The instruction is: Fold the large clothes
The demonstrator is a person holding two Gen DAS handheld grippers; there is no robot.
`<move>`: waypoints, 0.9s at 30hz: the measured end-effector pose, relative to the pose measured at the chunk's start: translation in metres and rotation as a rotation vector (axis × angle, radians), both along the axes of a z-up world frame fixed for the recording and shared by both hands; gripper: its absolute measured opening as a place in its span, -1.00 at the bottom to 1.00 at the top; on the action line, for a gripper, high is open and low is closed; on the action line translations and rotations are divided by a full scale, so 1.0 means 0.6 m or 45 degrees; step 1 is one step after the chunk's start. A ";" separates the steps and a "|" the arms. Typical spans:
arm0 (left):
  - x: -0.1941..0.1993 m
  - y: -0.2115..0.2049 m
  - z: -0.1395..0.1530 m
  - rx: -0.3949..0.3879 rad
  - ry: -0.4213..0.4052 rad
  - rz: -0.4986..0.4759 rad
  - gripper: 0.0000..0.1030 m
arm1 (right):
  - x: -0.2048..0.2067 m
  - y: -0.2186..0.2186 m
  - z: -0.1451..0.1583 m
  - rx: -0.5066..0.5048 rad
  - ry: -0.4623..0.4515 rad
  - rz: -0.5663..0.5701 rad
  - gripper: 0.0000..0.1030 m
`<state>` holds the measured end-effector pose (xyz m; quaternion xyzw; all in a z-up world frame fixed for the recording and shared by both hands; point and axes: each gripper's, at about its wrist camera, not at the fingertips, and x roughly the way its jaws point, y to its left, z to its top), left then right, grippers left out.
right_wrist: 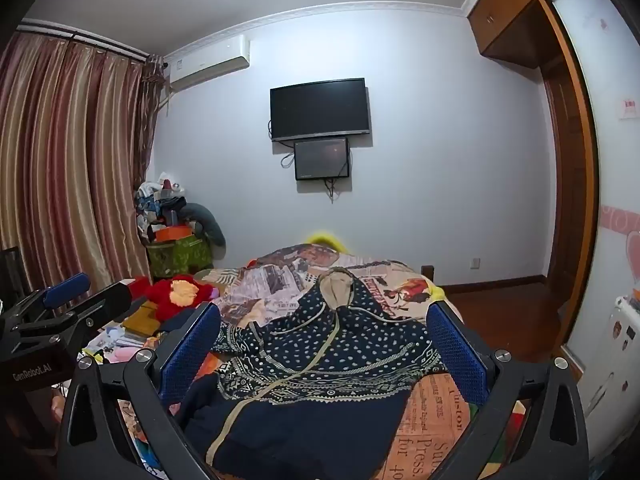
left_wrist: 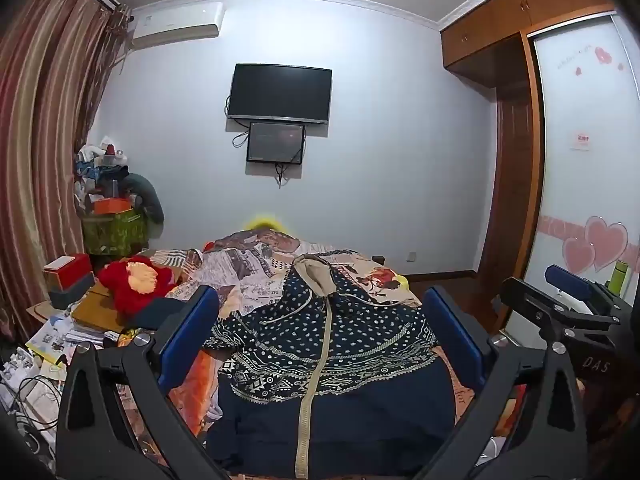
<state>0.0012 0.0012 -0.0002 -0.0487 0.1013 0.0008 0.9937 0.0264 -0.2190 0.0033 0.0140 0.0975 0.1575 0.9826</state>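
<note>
Bed (left_wrist: 256, 276): cluttered, patterned cover rumpled; could snag in a grab along with the garment.
Hooded jacket (left_wrist: 320, 344): spread front-up on the bed, hood far, hem near; navy, dotted, banded, tan zipper; sleeves bunched, likely to fold crooked.
Left gripper (left_wrist: 320, 344): spread wide, empty, above the jacket.
Right gripper (right_wrist: 324, 352): spread wide, empty.

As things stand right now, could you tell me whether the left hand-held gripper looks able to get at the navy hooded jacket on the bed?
Probably yes. The left hand-held gripper is wide open and empty, and the navy hooded jacket lies spread on the bed directly ahead of it, with nothing between them.
</note>
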 end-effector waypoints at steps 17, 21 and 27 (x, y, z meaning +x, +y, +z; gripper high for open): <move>0.004 -0.006 -0.001 0.028 0.007 0.008 1.00 | 0.002 0.000 -0.001 -0.006 0.008 -0.007 1.00; 0.004 -0.007 -0.001 0.026 0.010 0.006 1.00 | 0.003 -0.002 -0.001 -0.005 0.009 -0.007 1.00; 0.004 -0.007 0.001 0.021 0.013 0.007 1.00 | 0.003 -0.003 0.000 -0.004 0.010 -0.006 1.00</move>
